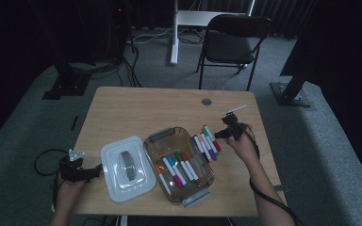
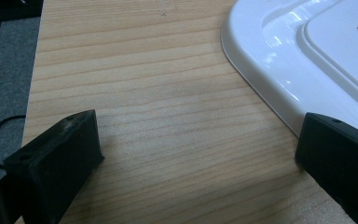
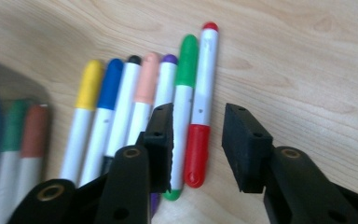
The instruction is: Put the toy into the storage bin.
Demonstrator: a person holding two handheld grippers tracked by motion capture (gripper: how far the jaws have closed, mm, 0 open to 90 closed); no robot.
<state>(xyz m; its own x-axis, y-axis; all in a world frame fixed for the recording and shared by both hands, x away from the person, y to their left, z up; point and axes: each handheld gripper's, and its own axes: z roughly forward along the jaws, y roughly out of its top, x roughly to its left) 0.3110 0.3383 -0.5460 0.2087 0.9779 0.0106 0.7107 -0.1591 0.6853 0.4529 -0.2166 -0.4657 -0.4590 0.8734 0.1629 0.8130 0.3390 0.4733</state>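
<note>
Picking markers into the container (image 1: 202, 162): right gripper (image 3: 196, 140), jaws narrowed but not gripping, straddles the red marker (image 3: 202, 105) and green marker (image 3: 182, 100). Next, likely: isolate red, close. Left gripper (image 2: 196, 154) wide, empty, beside the lid (image 2: 307, 56).

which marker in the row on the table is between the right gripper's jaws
The red marker, last in the row on the bare-table side. It lies in the gap of the right gripper; the green one beside it runs under one jaw.

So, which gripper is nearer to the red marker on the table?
The right gripper: its open jaws straddle the red marker outside the container. The left gripper sits far across the table, beside the white lid.
</note>
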